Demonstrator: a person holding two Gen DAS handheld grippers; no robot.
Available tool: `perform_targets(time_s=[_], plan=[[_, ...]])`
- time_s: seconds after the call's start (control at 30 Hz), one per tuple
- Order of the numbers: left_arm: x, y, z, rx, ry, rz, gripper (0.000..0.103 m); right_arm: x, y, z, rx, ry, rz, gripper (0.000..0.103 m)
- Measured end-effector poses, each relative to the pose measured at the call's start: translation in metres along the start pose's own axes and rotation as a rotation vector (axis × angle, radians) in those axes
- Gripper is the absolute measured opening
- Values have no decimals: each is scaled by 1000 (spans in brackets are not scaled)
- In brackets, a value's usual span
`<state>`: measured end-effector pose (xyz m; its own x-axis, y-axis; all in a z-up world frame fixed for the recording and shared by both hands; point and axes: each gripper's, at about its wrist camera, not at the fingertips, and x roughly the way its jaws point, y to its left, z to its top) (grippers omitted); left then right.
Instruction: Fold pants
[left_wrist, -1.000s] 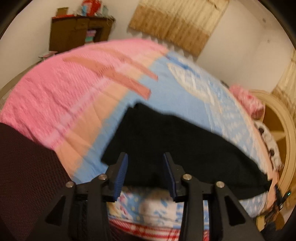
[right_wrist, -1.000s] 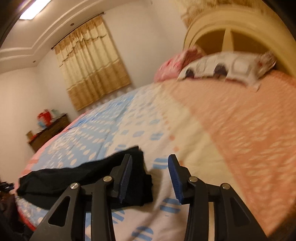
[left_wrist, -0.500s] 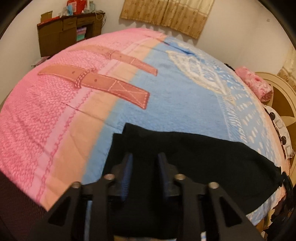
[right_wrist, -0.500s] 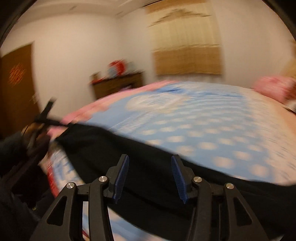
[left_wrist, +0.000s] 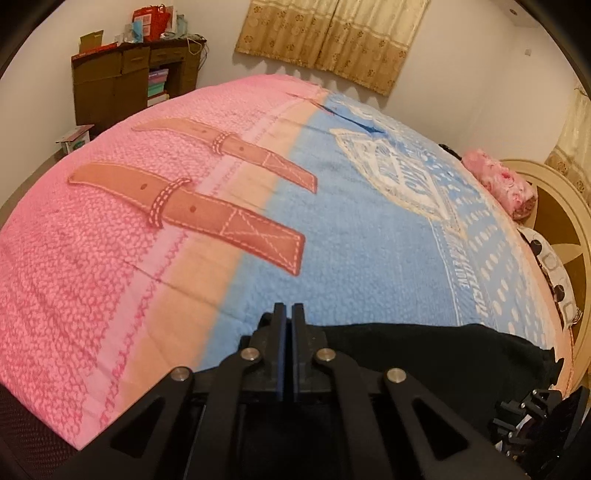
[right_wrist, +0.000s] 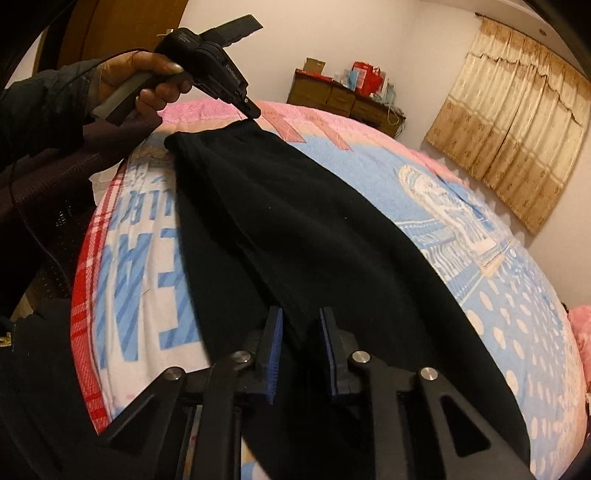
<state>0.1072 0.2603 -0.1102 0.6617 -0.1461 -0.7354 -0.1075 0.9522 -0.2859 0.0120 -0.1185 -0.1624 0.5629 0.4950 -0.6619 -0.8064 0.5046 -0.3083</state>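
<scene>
Black pants (right_wrist: 295, 236) lie stretched along the near edge of the bed (left_wrist: 332, 229), over its pink and blue blanket. The left gripper (left_wrist: 287, 317) has its jaws clenched tight at one end of the pants, where the cloth lifts off the blanket. The right gripper (right_wrist: 301, 332) is closing, jaws still apart, black fabric between them.
</scene>
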Motion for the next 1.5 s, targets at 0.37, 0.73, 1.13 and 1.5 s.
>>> perform_targets(time_s=[0.37, 0.73, 1.13, 1.5], plan=[[-20, -6, -37, 1, 75, -17, 11, -29, 10, 12, 25, 3, 121, 3], [-4, -9, -30, 27, 58, 68, 55, -8, 10, 4, 14, 64, 124, 3], [7, -10, -13, 59, 32, 81, 10, -5, 10, -1, 71, 50, 137, 4], [25, 8, 2, 2, 35, 14, 14, -5, 14, -2, 61, 54, 120, 6]])
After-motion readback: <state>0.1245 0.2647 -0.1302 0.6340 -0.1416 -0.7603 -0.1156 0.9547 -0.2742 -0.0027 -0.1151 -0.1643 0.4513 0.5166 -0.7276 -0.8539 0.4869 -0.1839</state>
